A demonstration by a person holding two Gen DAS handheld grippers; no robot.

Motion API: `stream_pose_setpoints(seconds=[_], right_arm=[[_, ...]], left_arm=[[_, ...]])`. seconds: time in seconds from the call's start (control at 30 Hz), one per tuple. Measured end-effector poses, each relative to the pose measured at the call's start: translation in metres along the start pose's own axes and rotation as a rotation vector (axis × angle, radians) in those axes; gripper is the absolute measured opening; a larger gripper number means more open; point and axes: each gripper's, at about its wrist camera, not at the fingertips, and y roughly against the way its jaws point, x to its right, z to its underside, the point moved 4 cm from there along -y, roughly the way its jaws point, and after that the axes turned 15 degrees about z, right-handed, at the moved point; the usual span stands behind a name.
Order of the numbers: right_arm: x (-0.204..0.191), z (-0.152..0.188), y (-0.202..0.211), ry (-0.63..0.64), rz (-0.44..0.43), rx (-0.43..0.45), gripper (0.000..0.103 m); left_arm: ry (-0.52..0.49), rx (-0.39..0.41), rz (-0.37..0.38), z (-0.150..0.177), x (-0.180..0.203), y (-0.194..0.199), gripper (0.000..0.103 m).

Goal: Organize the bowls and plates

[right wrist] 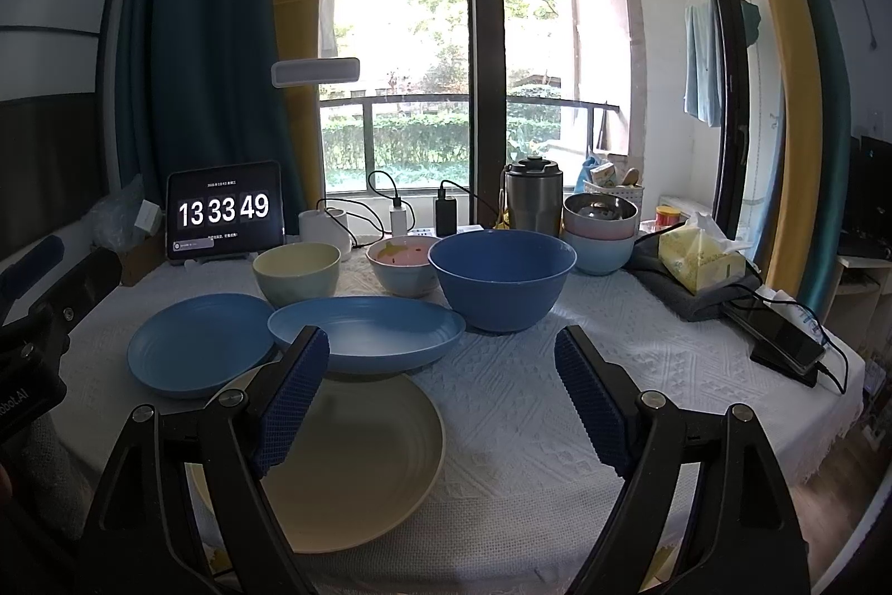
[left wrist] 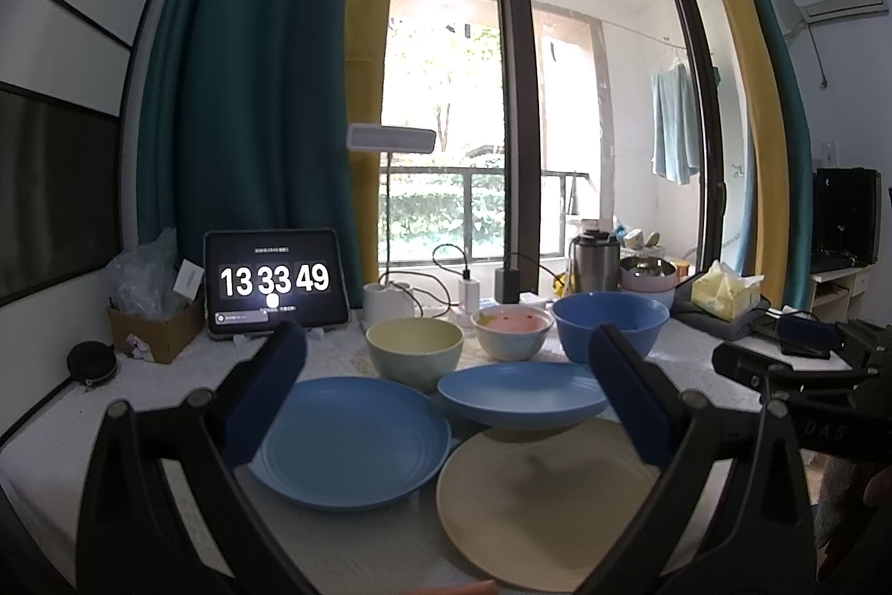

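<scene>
Resting on the white tablecloth (right wrist: 529,405), three plates are seen near and three bowls (right wrist: 502,277) far; both the left gripper (left wrist: 446,394) and right gripper (right wrist: 440,400) are held wide, empty.

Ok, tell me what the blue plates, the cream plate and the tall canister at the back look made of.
Blue plates: matte moulded plastic or wheat-straw composite, judging by ridged rims and dull sheen.
Cream plate: seemingly the same, matte with concentric ridges.
Tall canister: brushed stainless steel with a dark, likely plastic lid.
</scene>
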Motion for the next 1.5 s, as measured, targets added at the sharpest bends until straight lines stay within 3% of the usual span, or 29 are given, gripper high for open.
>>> stream_pose_setpoints(seconds=[0.77,1.5], right_arm=[[-0.001,0.001,0.0,-0.001,-0.001,-0.001,0.086],[-0.006,-0.01,-0.052,-0.021,-0.024,-0.043,0.086]], left_arm=[[0.001,-0.008,0.003,0.002,-0.004,-0.002,0.102],[0.089,-0.205,0.046,0.015,-0.025,-0.074,0.101]])
